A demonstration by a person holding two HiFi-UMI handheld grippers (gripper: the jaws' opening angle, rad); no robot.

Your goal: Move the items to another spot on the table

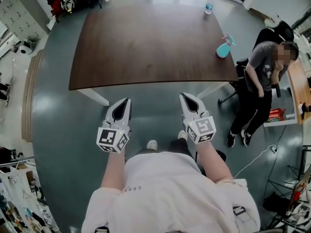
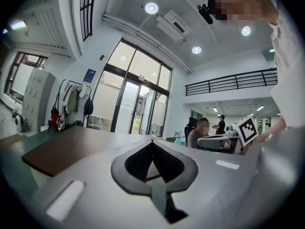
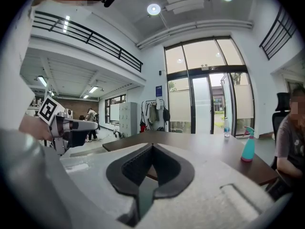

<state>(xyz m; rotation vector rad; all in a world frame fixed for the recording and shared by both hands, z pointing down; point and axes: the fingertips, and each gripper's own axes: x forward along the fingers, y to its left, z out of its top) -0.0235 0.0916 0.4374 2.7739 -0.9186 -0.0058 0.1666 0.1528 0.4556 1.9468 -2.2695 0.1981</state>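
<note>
Spray bottle (image 1: 224, 49) stands upright at one o'clock from the right gripper (image 1: 186, 99) — nearer it than the left gripper (image 1: 125, 103) — both grippers' jaws pressed together, empty

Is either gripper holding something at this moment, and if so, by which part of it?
Nothing is held. The left gripper and the right gripper are both shut and empty, short of the table.

Open-plan office or lab hall, tall glass doors (image 3: 209, 104), mezzanine railing (image 3: 81, 30), lockers (image 3: 126, 118), long dark table (image 1: 146, 42), office chair (image 1: 273, 33)
</note>
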